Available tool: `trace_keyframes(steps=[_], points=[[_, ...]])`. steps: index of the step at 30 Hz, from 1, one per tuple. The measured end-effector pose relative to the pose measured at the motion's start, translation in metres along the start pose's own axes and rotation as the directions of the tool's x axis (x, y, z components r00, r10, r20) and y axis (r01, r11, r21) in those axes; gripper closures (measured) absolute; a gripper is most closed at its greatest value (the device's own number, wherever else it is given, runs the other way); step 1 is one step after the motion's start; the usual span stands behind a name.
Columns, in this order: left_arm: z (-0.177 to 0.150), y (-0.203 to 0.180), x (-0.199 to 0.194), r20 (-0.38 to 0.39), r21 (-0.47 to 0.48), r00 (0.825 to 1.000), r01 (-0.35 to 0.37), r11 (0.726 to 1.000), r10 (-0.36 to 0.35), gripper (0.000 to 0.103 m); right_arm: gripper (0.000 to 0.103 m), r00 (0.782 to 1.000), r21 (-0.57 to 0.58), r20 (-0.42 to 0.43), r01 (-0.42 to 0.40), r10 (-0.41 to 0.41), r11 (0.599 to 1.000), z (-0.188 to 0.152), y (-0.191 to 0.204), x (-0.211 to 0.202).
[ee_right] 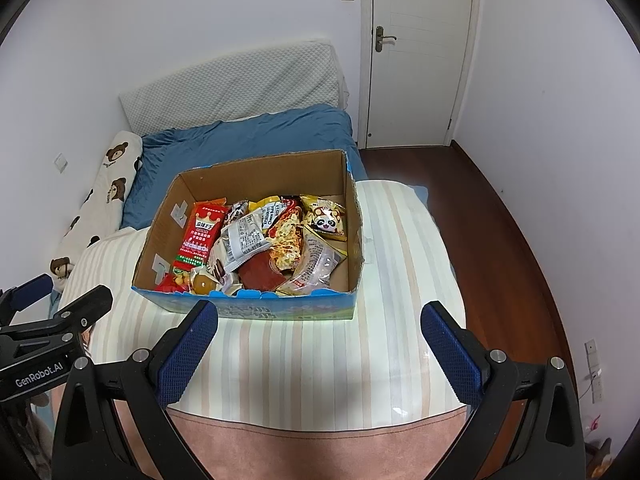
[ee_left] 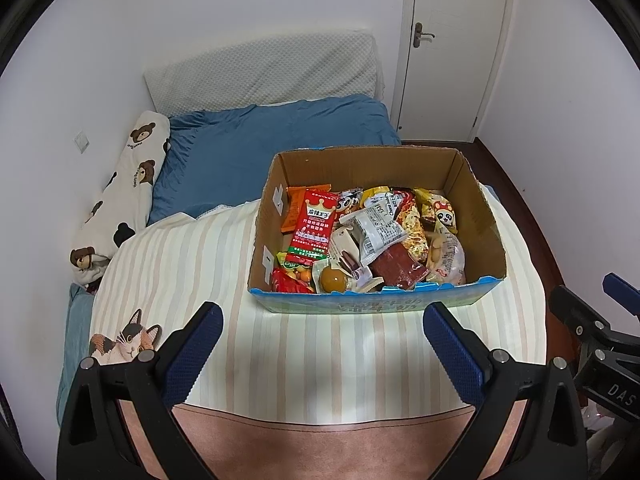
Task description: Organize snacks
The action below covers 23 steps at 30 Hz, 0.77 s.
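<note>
- Left gripper [ee_left: 322,344] and right gripper [ee_right: 319,342]: both spread wide, grasping nothing, hovering over the striped quilt [ee_left: 224,280].
- Cardboard box [ee_right: 352,216], at 12 o'clock just beyond the fingertips, holds the snacks [ee_right: 260,248] in a loose heap.
- Judgement: scene fits either sorting underway or finished; any pick should take single top packets.

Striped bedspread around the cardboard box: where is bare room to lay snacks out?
Bare striped bedspread lies between the snack-filled brown cardboard box and both open grippers, and left of the box toward the bear-print pillow. In the right wrist view, a strip lies right of the box. The box interior is crowded.
</note>
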<state>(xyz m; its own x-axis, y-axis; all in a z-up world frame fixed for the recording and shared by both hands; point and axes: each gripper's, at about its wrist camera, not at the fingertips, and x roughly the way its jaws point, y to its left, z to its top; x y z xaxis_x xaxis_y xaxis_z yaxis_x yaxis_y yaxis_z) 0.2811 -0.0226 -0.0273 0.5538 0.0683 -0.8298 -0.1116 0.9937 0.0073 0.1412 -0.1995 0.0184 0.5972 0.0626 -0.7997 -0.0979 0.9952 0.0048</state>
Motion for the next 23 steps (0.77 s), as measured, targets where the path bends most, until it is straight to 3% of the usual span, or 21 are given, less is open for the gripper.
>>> trace_keyframes(steps=[23], points=[[-0.0046, -0.0002, -0.0023, 0.009, 0.005, 1.000, 0.002, 1.000, -0.002, 0.000, 0.000, 1.000, -0.006, 0.002, -0.005, 0.005, 1.000, -0.0001, 0.0006, 0.0021]])
